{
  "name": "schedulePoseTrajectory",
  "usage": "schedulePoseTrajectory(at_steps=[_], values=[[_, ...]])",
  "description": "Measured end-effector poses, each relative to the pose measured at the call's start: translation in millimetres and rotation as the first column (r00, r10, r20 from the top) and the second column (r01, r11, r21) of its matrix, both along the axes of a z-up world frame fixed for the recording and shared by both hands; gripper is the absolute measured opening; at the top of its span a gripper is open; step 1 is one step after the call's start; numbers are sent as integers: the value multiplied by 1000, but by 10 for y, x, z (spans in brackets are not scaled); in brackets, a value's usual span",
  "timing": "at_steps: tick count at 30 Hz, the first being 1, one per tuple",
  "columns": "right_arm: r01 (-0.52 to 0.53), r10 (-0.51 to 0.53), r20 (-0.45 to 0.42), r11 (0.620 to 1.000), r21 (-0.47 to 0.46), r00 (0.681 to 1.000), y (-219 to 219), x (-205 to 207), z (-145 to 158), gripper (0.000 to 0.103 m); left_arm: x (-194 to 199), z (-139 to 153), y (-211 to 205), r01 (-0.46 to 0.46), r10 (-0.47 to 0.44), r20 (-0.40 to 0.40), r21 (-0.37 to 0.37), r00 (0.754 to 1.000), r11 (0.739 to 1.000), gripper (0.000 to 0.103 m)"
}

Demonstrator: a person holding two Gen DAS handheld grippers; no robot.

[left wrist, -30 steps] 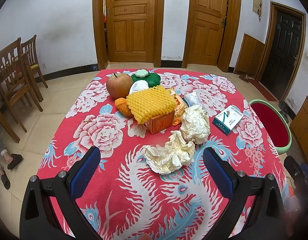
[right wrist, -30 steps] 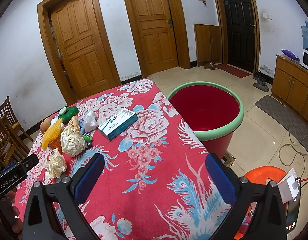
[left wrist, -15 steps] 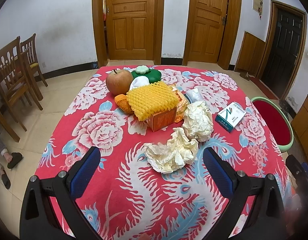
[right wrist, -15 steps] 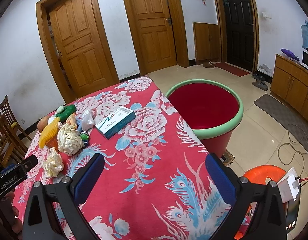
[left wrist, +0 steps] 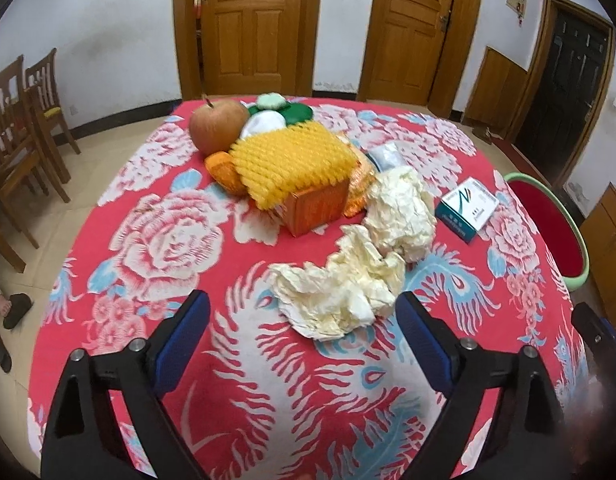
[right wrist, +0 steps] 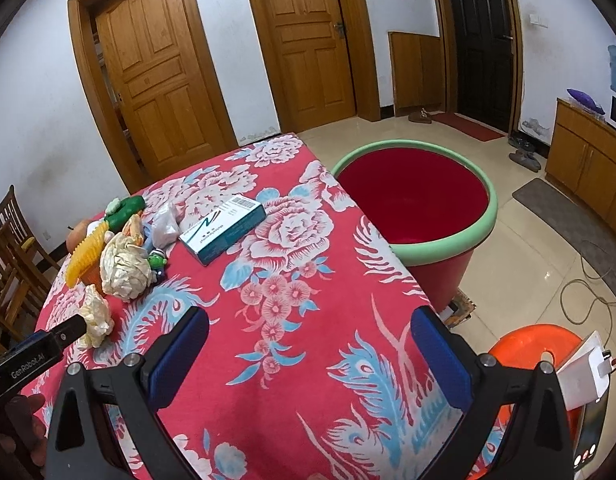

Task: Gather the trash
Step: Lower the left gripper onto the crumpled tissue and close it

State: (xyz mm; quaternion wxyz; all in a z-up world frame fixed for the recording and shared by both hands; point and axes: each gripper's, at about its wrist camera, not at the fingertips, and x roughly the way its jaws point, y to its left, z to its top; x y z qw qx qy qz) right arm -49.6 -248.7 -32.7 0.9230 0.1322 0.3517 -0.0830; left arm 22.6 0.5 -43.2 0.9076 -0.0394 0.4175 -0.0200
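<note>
Both tongs are spread wide apart and hold nothing: the left tongs (left wrist: 302,322) hang low over the near part of the table (left wrist: 156,240), and the right tongs (right wrist: 309,338) hang over the side of the table beside the bin. A red cloth with big white and pink flowers and blue feathers covers the table. Just in front of the left tongs lies a crumpled cream paper (left wrist: 339,292), and a second paper ball (left wrist: 401,214) touches it on the far side. Behind them stands a small orange box (left wrist: 317,208) with a yellow foam net (left wrist: 292,160) on top, and further back an apple (left wrist: 216,126) and a green toy (left wrist: 284,110). A white and teal carton (right wrist: 222,232) lies flat on the cloth, apart from the heap, toward the bin. The red bin with a green rim (right wrist: 413,200) stands on the tiled floor, close against the edge of the table. The room has white walls, two brown wooden doors (right wrist: 308,40) and one dark door (right wrist: 483,36). Wooden chairs (left wrist: 20,128) stand by the left wall, a low wooden cabinet (right wrist: 583,160) by the right one, and an orange stool (right wrist: 535,344) is near the right tongs.
</note>
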Motion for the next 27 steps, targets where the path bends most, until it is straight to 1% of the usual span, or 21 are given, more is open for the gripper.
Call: schedulePoseTrajectory(at_steps=[2, 5, 6, 7, 8, 10, 12, 13, 16, 18, 22, 27], values=[[-9, 9, -2, 1000, 10, 1000, -7, 18, -13, 103, 23, -30, -28, 21, -21, -13, -9, 1000, 1000, 88], [-15, 15, -2, 1000, 27, 1000, -20, 27, -24, 103, 49, -74, -85, 55, -56, -28, -10, 998, 998, 76], [-15, 15, -2, 999, 29, 1000, -24, 29, -26, 103, 60, -92, -101, 63, -64, -35, -9, 997, 998, 69], [-14, 14, -2, 999, 30, 1000, -27, 31, -29, 103, 70, -114, -113, 70, -70, -45, -8, 996, 998, 59], [-15, 15, -3, 999, 29, 1000, -26, 33, -26, 103, 85, -142, -125, 78, -79, -58, -9, 995, 997, 55], [-20, 20, -1, 999, 31, 1000, -28, 33, -24, 103, 89, -170, -121, 88, -90, -70, -22, 993, 996, 37], [-26, 26, -1, 999, 28, 1000, -21, 44, -6, 103, 79, -152, -91, 91, -93, -62, -36, 994, 995, 32], [-29, 29, -1, 999, 24, 1000, -15, 52, 8, 103, 75, -128, -65, 90, -93, -56, -45, 994, 995, 27], [-59, 59, -3, 998, -2, 998, 34, 102, 70, 103, 71, -46, 24, 76, -79, -36, -66, 996, 995, 26], [-86, 86, -10, 996, -19, 996, 88, 146, 117, 103, 62, 25, 99, 67, -69, -21, -67, 997, 996, 26], [-148, 147, -25, 989, -24, 989, 245, 247, 218, 103, 83, 182, 234, 51, -50, 22, -38, 998, 998, 26], [-215, 215, -63, 977, 4, 975, 490, 403, 285, 103, 184, 318, 470, 30, -29, 53, -17, 998, 999, 26]])
